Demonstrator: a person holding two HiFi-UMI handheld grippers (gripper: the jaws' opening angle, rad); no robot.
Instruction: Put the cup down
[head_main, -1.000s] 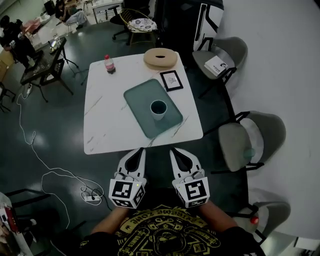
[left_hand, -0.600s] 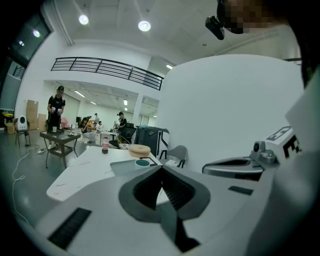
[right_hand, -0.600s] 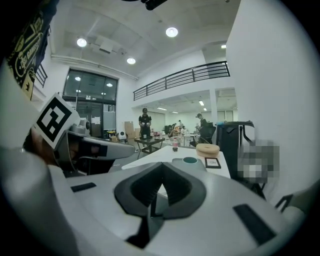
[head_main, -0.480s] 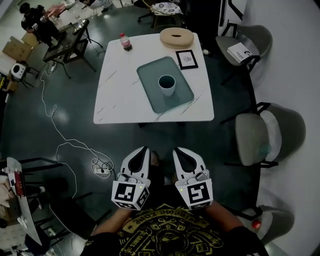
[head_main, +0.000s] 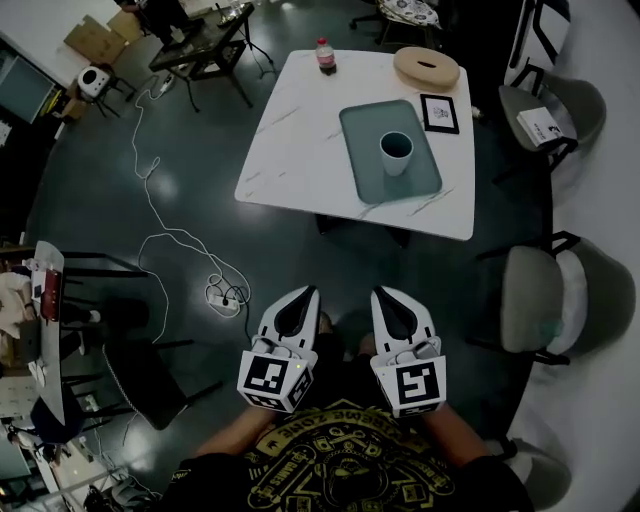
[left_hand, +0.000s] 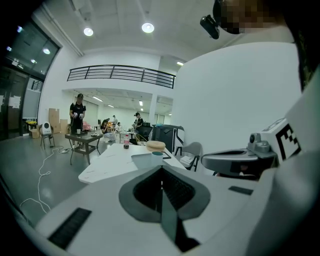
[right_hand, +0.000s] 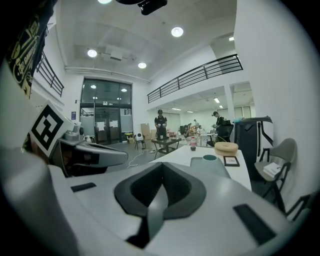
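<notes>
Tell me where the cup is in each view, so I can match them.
Head view: the cup stands on the teal tray, upper right of centre.
Left gripper view: the cup is small, mid-picture, just above the jaws.
Right gripper view: the cup is right of centre, above the jaws.
Shared landmark: the round tan object beyond the cup.
</notes>
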